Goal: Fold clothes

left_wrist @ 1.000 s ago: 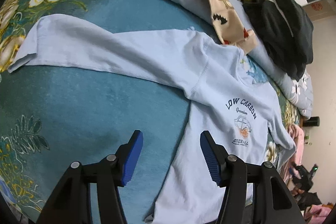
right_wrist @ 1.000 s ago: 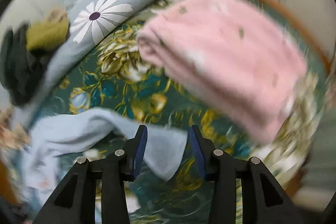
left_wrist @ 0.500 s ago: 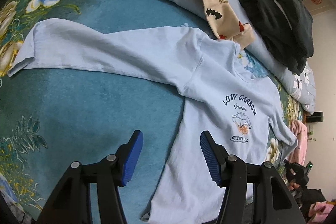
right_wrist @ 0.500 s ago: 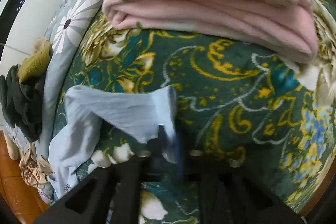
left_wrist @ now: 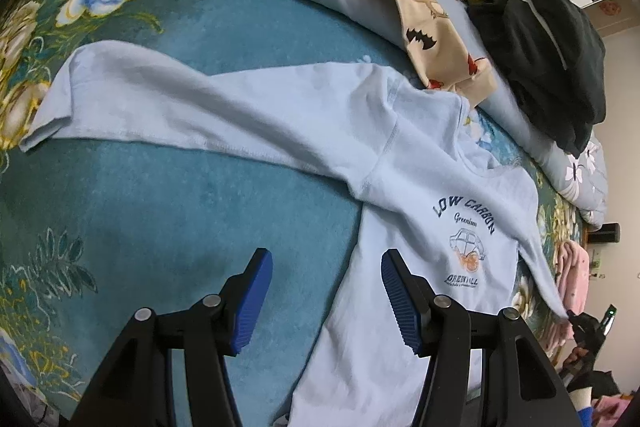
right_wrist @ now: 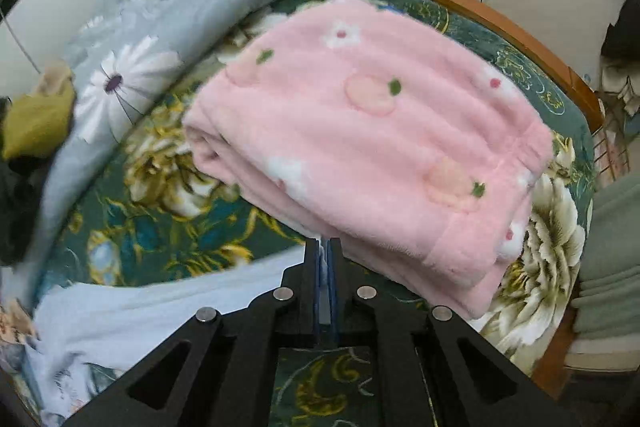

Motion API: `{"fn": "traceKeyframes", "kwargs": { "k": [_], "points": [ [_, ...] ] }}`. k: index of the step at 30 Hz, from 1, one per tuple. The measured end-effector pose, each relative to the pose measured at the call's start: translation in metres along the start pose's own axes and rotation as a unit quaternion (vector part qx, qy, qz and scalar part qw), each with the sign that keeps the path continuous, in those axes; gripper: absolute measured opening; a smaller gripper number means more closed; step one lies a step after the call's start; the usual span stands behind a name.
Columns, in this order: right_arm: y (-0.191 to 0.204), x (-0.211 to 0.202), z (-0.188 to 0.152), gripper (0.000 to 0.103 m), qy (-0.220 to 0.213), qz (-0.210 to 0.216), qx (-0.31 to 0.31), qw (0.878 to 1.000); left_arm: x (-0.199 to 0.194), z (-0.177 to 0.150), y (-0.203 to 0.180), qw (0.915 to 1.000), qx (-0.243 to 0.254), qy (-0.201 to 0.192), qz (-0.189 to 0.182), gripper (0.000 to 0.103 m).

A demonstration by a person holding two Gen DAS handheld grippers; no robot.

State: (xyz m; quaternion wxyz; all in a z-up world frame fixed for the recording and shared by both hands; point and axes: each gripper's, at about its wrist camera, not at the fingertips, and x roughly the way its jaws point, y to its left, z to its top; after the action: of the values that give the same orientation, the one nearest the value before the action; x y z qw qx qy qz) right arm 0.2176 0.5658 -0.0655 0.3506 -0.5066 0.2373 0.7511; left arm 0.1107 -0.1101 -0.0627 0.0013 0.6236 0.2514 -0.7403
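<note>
Pale-blue printed cotton sweatshirt is spread flat on floral bed, far-right cuff pinched by closed right tongs, prob. for folding inward, w/ left tongs held wide, empty.

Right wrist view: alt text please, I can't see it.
The right gripper is shut on the cuff of the light blue sweatshirt, its sleeve trailing left. Beyond it, a folded pink fleece blanket lies on the green floral bedspread.

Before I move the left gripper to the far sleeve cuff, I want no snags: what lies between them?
In the left wrist view, only bare teal bedspread lies between the open left gripper and the sleeve cuff of the light blue sweatshirt.
</note>
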Motion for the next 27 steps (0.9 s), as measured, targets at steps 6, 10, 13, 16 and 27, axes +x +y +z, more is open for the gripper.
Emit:
{"fn": "traceKeyframes", "kwargs": {
  "k": [6,10,13,16,27],
  "points": [
    [0.016,-0.008,0.0,0.007,0.005,0.003,-0.034,0.999,-0.001,0.027,-0.012,0.9986,0.049,-0.02,0.009,0.061],
    [0.058,-0.023,-0.005,0.019,0.001,0.026,-0.067,0.997,0.005,0.06,-0.03,0.993,0.11,-0.036,0.022,0.061],
    [0.114,-0.024,-0.016,0.038,0.022,0.093,-0.105,0.99,0.022,0.089,-0.043,0.9908,0.126,-0.039,0.028,0.061],
    [0.171,-0.025,-0.027,0.043,0.044,0.159,-0.143,0.976,0.048,0.11,-0.057,0.9904,0.131,-0.029,0.033,0.061],
    [0.356,0.013,-0.085,0.056,0.134,0.226,-0.258,0.93,0.104,0.136,-0.085,0.9821,0.171,-0.011,0.079,0.061]
  ]
}}
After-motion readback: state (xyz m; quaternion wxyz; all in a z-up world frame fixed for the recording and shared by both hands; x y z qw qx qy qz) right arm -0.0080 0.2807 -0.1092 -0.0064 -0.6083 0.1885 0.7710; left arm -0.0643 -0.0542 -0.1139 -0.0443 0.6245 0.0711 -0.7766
